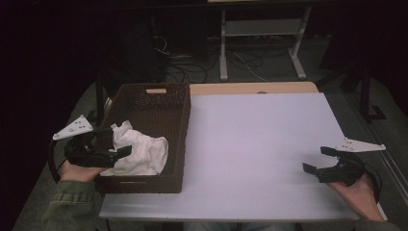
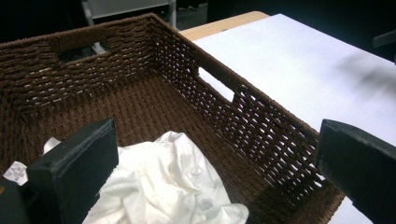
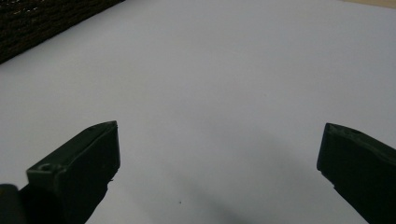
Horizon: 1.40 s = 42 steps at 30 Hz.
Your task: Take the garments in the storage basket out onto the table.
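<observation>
A dark brown wicker basket (image 1: 184,126) stands on the left part of the white table top (image 1: 260,144). A crumpled white cloth (image 1: 142,153) lies in its near end. My left gripper (image 1: 118,143) hovers over the basket's near left corner, open, its jaws wide above the cloth (image 2: 168,186) with nothing between them. The basket's far wall (image 2: 261,116) with a handle slot runs ahead of it. My right gripper (image 1: 317,159) stands open over the bare white surface (image 3: 224,84) at the right, empty; the basket's edge (image 3: 42,23) is far off.
A strip of wooden table (image 1: 250,88) lies behind the white top. Beyond it on the dark floor stand a white metal frame (image 1: 262,43) and several cables (image 1: 183,62). The table's right edge (image 1: 346,130) is close to my right hand.
</observation>
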{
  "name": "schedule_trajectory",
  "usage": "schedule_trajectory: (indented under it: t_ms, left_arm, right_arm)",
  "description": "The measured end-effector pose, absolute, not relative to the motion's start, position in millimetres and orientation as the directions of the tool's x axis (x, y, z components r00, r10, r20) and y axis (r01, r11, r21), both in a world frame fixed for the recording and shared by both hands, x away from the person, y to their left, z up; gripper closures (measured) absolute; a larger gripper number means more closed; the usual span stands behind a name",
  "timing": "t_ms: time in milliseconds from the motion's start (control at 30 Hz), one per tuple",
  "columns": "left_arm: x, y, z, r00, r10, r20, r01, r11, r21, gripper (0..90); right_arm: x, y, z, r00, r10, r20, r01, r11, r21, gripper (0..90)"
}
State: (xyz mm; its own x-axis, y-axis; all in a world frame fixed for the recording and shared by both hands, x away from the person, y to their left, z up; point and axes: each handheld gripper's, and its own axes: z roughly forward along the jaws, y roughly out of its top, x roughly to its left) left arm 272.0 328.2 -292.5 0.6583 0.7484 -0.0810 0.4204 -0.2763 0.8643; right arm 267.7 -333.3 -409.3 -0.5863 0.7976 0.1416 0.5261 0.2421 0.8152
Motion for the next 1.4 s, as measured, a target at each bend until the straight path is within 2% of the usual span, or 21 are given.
schedule_trajectory:
  t_ms: [467,1100,1400]
  left_arm:
    - [289,333,-284,0.669,0.739,-0.080,0.433,-0.301,0.850,0.0]
    - [311,344,-293,0.651,0.751,-0.112,0.482,-0.295,0.825,0.0]
    - [322,340,-296,0.659,0.745,-0.102,0.495,-0.328,0.804,0.0]
  right_arm:
    - [268,-333,-410,-0.588,0.797,0.138,0.523,0.245,0.816,0.0]
    - [269,-331,-412,-0.594,0.795,0.122,0.526,0.270,0.806,0.0]
    - [269,-330,-413,-0.594,0.795,0.121,0.530,0.275,0.802,0.0]
